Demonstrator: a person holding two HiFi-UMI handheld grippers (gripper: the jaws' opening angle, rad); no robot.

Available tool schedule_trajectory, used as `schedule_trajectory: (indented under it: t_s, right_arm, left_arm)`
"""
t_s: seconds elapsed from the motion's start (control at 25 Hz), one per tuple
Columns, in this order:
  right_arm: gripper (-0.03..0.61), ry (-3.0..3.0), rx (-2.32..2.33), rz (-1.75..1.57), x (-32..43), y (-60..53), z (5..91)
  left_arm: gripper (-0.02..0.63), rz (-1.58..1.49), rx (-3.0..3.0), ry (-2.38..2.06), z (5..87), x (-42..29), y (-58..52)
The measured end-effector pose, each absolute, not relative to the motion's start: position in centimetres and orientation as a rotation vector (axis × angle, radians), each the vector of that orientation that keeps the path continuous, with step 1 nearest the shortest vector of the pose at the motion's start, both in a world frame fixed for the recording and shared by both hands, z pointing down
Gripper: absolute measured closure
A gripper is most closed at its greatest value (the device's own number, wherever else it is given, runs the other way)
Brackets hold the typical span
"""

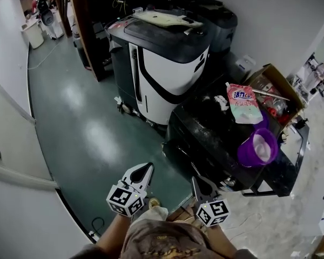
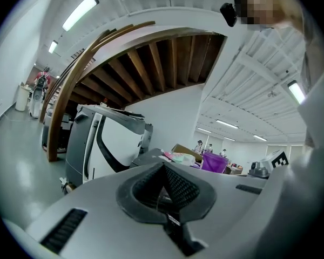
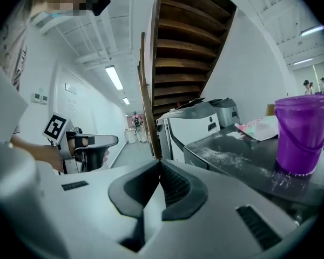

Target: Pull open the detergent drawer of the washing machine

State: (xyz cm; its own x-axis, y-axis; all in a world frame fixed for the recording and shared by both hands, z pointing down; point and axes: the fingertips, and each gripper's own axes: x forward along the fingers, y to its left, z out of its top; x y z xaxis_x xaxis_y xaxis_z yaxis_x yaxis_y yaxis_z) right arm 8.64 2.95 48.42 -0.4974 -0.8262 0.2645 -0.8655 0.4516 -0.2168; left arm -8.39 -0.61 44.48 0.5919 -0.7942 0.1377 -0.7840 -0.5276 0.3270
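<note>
The washing machine [image 1: 205, 136], dark-topped, stands to the right of the green floor; its detergent drawer I cannot make out. My left gripper [image 1: 149, 167] and right gripper [image 1: 195, 180] hang side by side in the air just short of its near corner, touching nothing. Both are shut and empty. In the left gripper view the jaws [image 2: 163, 190] meet, and the washing machine's top [image 2: 150, 156] lies ahead. The right gripper view shows its jaws [image 3: 159, 190] closed too, with the powder-dusted washer top [image 3: 243, 154] close on the right.
A purple bucket [image 1: 257, 147] and a detergent pouch [image 1: 243, 102] rest on the washer top. A large white-and-black machine [image 1: 167, 53] stands behind it, and an open cardboard box [image 1: 275, 90] sits to the right. The green floor [image 1: 75, 123] stretches off to the left, bounded by a white wall.
</note>
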Motion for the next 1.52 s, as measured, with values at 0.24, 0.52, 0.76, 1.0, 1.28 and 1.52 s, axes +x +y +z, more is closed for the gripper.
schedule_trajectory:
  t_s: [0.24,0.52,0.76,1.0,1.28,1.52]
  right_arm:
    - [0.575,-2.535,1.612,0.49,10.1,1.4,47.0]
    - [0.575,-2.509,1.699,0.497,12.3,-0.2,46.9]
    - [0.574,-2.529,1.701,0.446,13.7,-2.5,45.7]
    - [0.574,-2.548,1.7,0.429,14.9,-4.0,45.3]
    - [0.575,-2.568,1.683,0.447,15.3,-5.3,45.5]
    - [0.575,-2.554,1.67,0.473,15.6,-5.7,46.0]
  left_arm:
    - [0.592,-0.058,2.48,-1.204,43.5,-7.1,-3.1]
    - [0.594,-0.101,2.49,-1.103,43.2,-5.0,-5.2]
    - [0.592,-0.137,2.482,-1.103,42.9,-3.8,-7.2]
    - [0.591,-0.181,2.496,-1.063,42.3,-2.4,-8.3]
    - [0.498,-0.243,2.441,-1.005,42.6,-2.1,-9.5]
    - [0.312,-0.361,2.333,-0.865,43.7,-1.5,-10.9]
